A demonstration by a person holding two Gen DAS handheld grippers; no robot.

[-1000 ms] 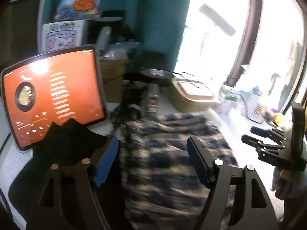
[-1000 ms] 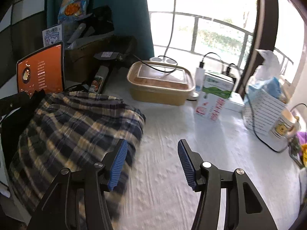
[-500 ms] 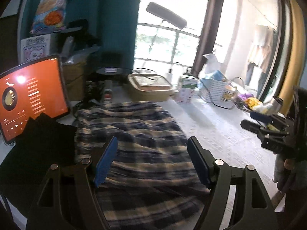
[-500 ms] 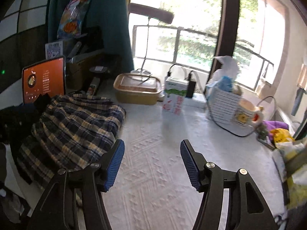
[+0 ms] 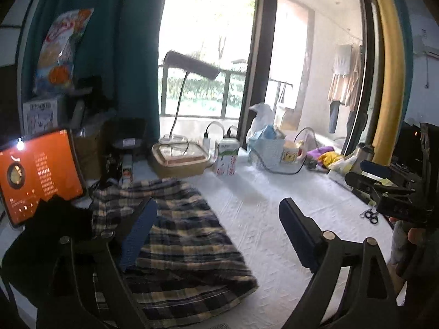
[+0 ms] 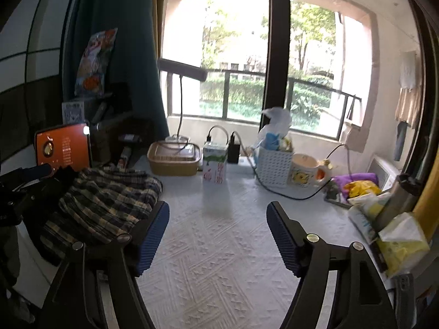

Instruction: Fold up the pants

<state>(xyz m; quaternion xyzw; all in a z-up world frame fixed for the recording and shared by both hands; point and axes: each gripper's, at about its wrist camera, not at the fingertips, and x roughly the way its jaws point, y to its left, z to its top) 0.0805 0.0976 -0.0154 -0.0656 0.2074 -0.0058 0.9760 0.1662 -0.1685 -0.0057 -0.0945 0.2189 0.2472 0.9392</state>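
The plaid pants (image 5: 181,235) lie folded in a compact stack on the left of the white table; they also show in the right wrist view (image 6: 101,203). My left gripper (image 5: 216,235) is open and empty, raised above the stack's right edge. My right gripper (image 6: 216,235) is open and empty, held over bare table to the right of the pants. The right gripper also shows at the right edge of the left wrist view (image 5: 384,186).
An orange-screened tablet (image 5: 38,175) and black cloth (image 5: 55,219) sit left of the pants. A lidded container (image 6: 174,159), milk carton (image 6: 215,164), white basket (image 6: 274,164), mug (image 6: 304,170), cables and tissue packs (image 6: 397,244) line the back and right. The white table (image 6: 227,246) spreads between.
Both grippers have pulled back and risen away from the pants. The views now look across the table toward the window. The pants lie still.
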